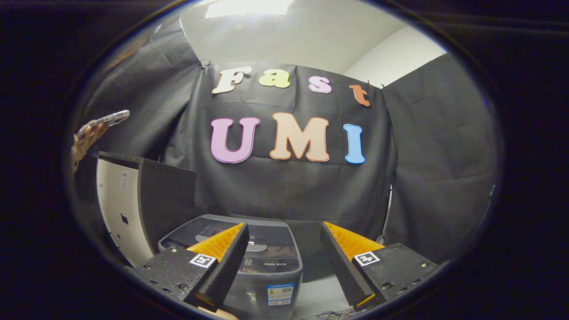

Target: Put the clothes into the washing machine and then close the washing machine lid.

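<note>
The hand-held two-finger gripper (284, 242) is hanging above the scene with its two fingers spread wide apart and nothing lying between them; each finger is carrying one square black-and-white marker tag. One small dark grey top-loading washing machine (262, 262) is standing below and just ahead of the fingers, with its lid (260, 242) lying flat and closed. The left finger is overlapping the machine's front left corner, while the right finger is sitting clear of its right edge. Between the machine's right side and the right finger, a strip of pale floor (318, 295) is showing as open room. One tall cabinet with a white side panel and a dark face (133, 200) is standing just beside the machine on its left, leaving only a narrow gap. The black cloth booth wall (422, 178) is closing off the space behind both. One hand (86, 140) is holding one flat phone (104, 121) near the cabinet's upper edge. One label (280, 294) is showing on the machine's front.
</note>
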A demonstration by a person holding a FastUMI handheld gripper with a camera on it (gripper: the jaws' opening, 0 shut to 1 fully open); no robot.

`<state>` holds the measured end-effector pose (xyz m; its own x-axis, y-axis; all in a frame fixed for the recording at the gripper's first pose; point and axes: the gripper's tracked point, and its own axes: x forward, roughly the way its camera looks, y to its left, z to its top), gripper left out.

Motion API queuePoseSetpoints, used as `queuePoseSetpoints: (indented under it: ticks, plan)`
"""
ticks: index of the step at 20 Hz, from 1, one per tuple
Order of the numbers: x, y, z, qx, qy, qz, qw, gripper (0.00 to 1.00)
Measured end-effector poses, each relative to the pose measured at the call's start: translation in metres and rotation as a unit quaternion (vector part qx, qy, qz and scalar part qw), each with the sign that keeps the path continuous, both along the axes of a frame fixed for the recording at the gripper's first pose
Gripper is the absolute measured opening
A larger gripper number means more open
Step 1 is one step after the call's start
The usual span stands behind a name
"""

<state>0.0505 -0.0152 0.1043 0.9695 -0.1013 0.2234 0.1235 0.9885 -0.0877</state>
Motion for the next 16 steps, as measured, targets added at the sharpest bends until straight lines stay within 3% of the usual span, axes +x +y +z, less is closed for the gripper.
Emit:
queuePoseSetpoints:
  ticks: [4, 10, 16]
  plan:
    - [-0.013, -0.008, -0.015, -0.009, -0.007, -0.005, 1.000, 0.97]
    - [-0.024, -0.013, -0.055, 0.023, 0.043, -0.009, 0.999, 0.97]
    - [-0.031, -0.001, -0.078, 0.015, 0.072, 0.001, 0.997, 0.97]
